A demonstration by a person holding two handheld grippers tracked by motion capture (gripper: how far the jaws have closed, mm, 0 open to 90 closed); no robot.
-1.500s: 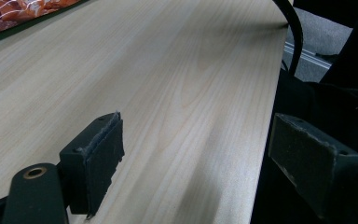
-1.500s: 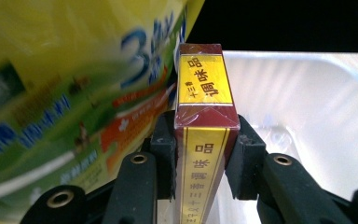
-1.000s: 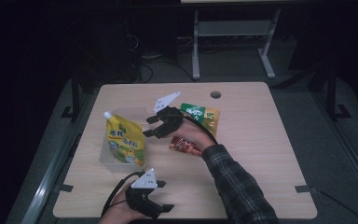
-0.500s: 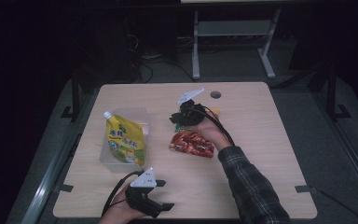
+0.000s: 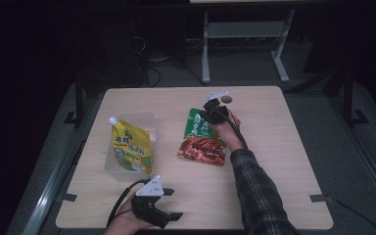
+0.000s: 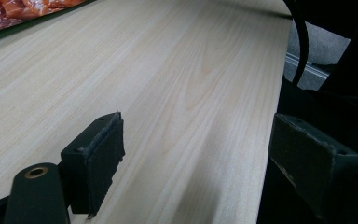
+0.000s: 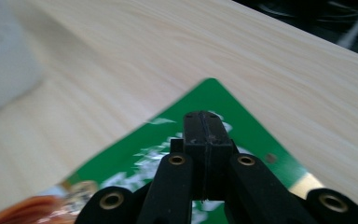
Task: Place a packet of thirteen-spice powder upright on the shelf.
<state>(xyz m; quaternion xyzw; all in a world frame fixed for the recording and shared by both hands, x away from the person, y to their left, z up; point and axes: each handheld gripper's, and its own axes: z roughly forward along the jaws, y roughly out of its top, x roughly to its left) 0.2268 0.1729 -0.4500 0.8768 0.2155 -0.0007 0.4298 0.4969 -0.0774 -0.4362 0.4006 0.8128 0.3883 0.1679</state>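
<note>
A green and red snack packet [image 5: 203,142] lies flat at the table's middle. My right gripper [image 5: 204,115] sits over its far green end, and its jaws have just been closing. In the right gripper view the right gripper [image 7: 203,116] is shut, pads pressed together with nothing seen between them, and the green packet [image 7: 168,135] lies just beneath. My left gripper [image 5: 172,203] rests at the front edge of the table, held in a hand. In its own view the left gripper [image 6: 196,154] stands open over bare wood, with the packet's red corner [image 6: 18,11] far off.
A yellow spouted pouch [image 5: 129,147] lies in a clear shallow container [image 5: 149,122] at the left, which shows as a blur [image 7: 4,70] in the right gripper view. A round cable hole [image 5: 226,99] is near the far edge. A metal frame [image 5: 245,34] stands behind the table.
My right hand has swung from beside the yellow pouch to the right and far side, uncovering the packet, and its jaws have closed. The left gripper has stayed put.
</note>
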